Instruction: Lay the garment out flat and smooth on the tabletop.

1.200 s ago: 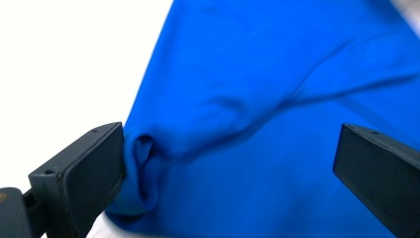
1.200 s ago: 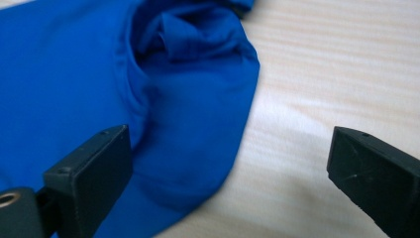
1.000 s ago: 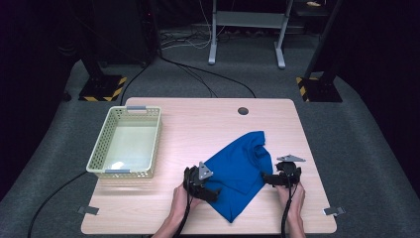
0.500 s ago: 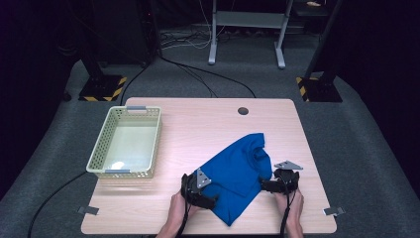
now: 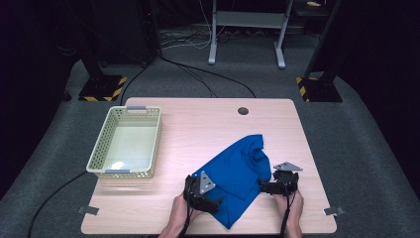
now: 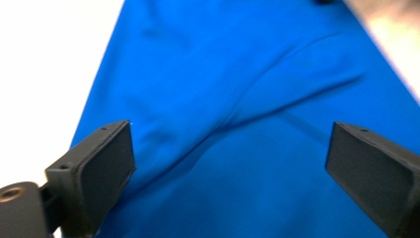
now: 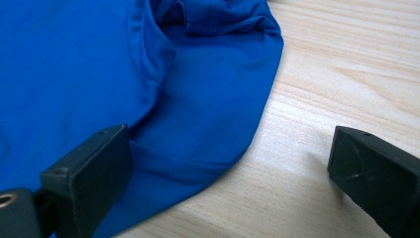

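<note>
A blue cloth (image 5: pixel 237 173) lies crumpled on the near right part of the wooden table (image 5: pixel 198 124). My left gripper (image 5: pixel 210 202) rests at the cloth's near left edge, jaws wide apart, and in the left gripper view the blue cloth (image 6: pixel 237 99) spreads between and beyond them. My right gripper (image 5: pixel 265 187) sits at the cloth's right edge, also open. In the right gripper view the cloth's (image 7: pixel 99 74) folded hem lies by the left jaw, and bare wood (image 7: pixel 337 74) lies by the right jaw. Neither gripper holds the fabric.
A cream plastic basket (image 5: pixel 126 143) stands on the table's left side with nothing in it. A round cable hole (image 5: pixel 242 110) is near the far edge. Tape tabs (image 5: pixel 89 210) mark the near corners. Stands and cables cross the floor behind.
Both grippers have drawn back toward the table's near edge, and the cloth's near part has shifted with them. The basket has not moved.
</note>
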{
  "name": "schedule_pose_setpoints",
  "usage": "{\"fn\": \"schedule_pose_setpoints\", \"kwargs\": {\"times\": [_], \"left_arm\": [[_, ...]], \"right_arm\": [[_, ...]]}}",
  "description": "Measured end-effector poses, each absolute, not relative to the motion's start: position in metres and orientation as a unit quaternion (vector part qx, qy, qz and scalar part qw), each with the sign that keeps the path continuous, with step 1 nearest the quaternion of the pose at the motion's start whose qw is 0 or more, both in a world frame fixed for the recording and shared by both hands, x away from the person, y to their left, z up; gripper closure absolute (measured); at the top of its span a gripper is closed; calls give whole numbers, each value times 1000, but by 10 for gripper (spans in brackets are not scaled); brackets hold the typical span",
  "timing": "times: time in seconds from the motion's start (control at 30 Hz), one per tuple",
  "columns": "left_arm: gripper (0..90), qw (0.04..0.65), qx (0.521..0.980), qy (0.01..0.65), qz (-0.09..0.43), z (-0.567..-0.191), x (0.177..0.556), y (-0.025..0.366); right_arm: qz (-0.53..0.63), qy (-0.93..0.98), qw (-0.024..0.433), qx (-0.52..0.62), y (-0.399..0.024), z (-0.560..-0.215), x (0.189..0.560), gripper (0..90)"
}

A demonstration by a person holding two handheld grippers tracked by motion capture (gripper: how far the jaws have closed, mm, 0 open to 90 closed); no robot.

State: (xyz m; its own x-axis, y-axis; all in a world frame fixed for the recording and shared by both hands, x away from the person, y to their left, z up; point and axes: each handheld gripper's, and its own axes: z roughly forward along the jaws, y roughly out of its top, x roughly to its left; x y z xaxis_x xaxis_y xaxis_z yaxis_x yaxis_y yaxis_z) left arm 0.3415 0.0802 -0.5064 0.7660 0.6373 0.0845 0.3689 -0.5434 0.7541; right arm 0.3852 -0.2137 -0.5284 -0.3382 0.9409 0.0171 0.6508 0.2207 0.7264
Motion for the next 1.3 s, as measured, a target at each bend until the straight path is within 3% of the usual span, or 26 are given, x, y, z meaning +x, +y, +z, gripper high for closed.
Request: {"fn": "schedule_pose_setpoints", "kwargs": {"times": [0.1, 0.4, 0.7, 0.87, 1.3], "left_arm": [[158, 373, 872, 268, 171, -502, 343, 60], [277, 334, 906, 222, 134, -506, 351, 8], [673, 325, 913, 203, 140, -509, 355, 1], [815, 335, 906, 213, 148, -506, 361, 7], [852, 376, 867, 299, 134, -484, 399, 54]], "right_arm": [[329, 749, 220, 532, -214, -528, 385, 22], [329, 749, 220, 532, -214, -528, 386, 22], [330, 750, 220, 530, -214, -528, 385, 24], [330, 750, 220, 529, -214, -528, 385, 25], [331, 750, 220, 530, -214, -528, 385, 27]]}}
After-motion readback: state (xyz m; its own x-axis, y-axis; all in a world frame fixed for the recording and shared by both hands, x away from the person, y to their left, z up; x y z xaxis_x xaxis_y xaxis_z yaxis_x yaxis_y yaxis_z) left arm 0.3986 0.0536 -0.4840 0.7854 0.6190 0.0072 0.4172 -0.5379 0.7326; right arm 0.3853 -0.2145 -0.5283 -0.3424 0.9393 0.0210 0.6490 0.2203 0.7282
